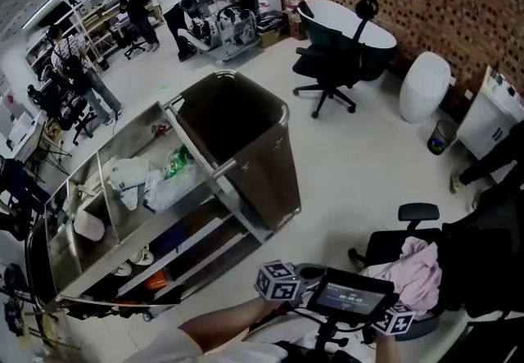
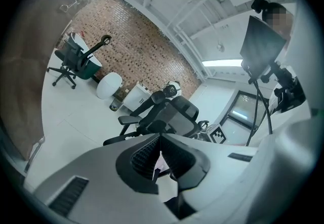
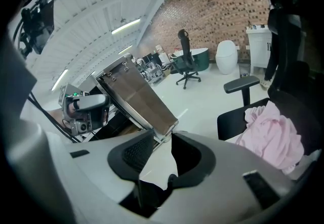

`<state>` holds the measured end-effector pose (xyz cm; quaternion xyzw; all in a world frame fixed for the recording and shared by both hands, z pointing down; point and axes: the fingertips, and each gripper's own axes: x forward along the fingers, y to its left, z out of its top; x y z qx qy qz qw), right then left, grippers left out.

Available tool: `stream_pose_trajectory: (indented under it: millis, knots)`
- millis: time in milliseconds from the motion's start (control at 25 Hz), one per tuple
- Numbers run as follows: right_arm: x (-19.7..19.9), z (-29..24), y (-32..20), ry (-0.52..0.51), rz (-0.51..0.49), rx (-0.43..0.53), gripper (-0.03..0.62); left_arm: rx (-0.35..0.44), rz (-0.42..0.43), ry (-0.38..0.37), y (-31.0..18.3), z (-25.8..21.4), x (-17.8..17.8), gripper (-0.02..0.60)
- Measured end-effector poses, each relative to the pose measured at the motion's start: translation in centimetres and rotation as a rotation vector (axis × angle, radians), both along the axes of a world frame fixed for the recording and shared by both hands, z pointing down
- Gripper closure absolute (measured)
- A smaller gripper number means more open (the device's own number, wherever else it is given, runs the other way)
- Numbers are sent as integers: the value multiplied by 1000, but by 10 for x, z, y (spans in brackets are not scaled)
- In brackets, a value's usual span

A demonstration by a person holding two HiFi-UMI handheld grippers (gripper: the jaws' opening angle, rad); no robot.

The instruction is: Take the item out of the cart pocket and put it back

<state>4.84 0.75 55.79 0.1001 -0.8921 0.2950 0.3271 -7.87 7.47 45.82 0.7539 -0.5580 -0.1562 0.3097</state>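
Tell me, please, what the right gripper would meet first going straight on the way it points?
Probably the near lower corner of the cart's brown bin, seen past the right gripper and its open jaws; depth is unclear, so the floor might come first.

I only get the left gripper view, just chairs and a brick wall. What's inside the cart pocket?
Observer: The head view shows white bags and a green item in a pocket of the cart.
Child: Is the other gripper holding anything?
Observer: No. The right gripper view shows the right gripper with its jaws apart and nothing between them.
Child: What's beside it?
Observer: A pink cloth lying on a black chair.
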Motion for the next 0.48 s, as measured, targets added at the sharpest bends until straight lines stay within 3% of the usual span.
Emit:
stream_pose_trajectory:
  millis: [480]
  knots:
    - [20,1,-15,5,60,1,477,2,45,-13,-27,-4,10,580]
